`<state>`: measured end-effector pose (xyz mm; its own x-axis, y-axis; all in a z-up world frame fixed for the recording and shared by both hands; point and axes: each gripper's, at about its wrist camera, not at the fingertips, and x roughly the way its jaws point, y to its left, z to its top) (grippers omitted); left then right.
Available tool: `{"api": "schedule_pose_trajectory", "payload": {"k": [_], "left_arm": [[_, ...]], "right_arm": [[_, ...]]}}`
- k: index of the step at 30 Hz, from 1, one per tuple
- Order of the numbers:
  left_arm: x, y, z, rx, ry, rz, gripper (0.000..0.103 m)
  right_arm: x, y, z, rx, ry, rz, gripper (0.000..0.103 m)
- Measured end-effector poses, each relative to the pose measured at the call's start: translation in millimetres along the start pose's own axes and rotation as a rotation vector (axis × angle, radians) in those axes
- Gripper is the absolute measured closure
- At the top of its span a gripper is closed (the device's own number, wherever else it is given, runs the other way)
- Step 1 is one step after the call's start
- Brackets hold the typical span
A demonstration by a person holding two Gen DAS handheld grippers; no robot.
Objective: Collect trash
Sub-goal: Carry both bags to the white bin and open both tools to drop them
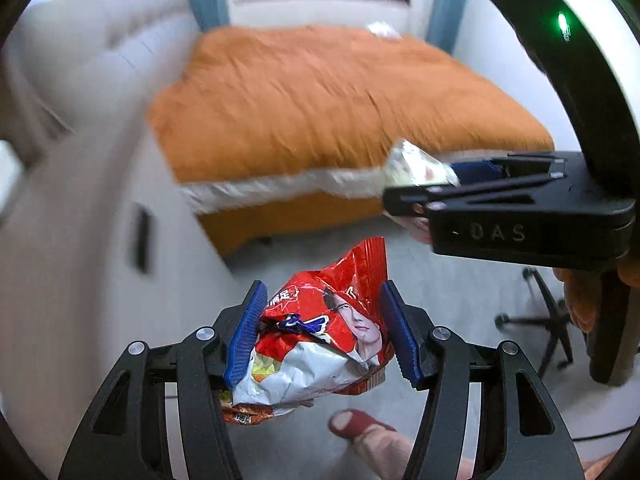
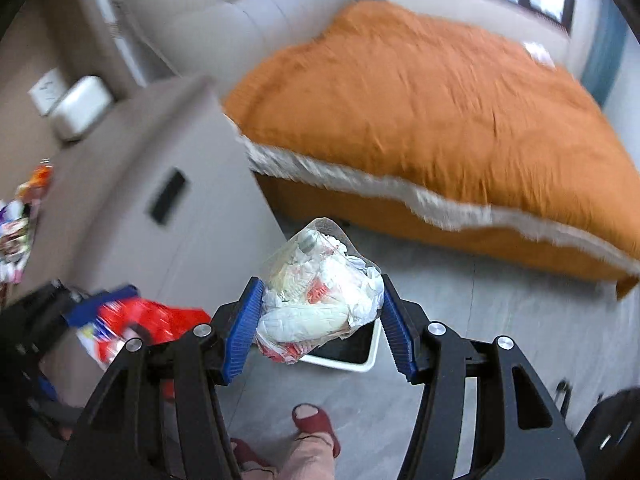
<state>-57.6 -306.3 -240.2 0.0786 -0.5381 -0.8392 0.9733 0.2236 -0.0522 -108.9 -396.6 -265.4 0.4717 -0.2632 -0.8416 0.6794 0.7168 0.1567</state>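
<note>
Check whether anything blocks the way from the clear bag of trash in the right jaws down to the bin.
Nothing visible does. The clear bag hangs in the right gripper over the white-rimmed bin on the floor, open air between them.

Embossed letters "DAS" read on the black body of the right gripper (image 1: 420, 190), right of frame. Chinese characters "满足" legible on the red snack bag (image 1: 320, 340), lower centre.

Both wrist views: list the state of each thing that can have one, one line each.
left hand-held gripper: shut on red snack bag
right hand-held gripper: shut on clear plastic wrapper
red snack bag: crumpled, held off the floor
clear plastic wrapper: crumpled, held above the bin
bin: open, on the floor
bed: covered by an orange blanket
</note>
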Motion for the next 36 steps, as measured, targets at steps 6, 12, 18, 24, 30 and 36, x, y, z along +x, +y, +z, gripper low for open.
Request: {"api": "schedule_pose_trajectory", "payload": {"k": [6,12,18,24,30,36], "left_arm": [[127,-4,-14,0.003,0.144,-0.037,0.045],[228,7,-38,0.017,0.230,-0.048,0.045],[287,22,-53,-0.062,0.236,-0.058,0.005],[313,29,-64,-0.061,0.266,-0.017,0.005],[300,36,-62,-0.100,0.262,-0.015,0.005],[258,36,-44,-0.122,0.219,0.012,0.005]], "right_arm": [[105,-48,-24,0.131,0.148,0.042,0.044],[196,-71,-48,0.187,0.234,0.055,0.045],[256,-83,-62,0.178,0.263,0.025,0.003],[275,-82,-69,0.121,0.252,-0.051,0.004],[269,-78,-70,0.112,0.262,-0.072,0.004],[233,-73,-59,0.134,0.230,-0.063,0.004]]}}
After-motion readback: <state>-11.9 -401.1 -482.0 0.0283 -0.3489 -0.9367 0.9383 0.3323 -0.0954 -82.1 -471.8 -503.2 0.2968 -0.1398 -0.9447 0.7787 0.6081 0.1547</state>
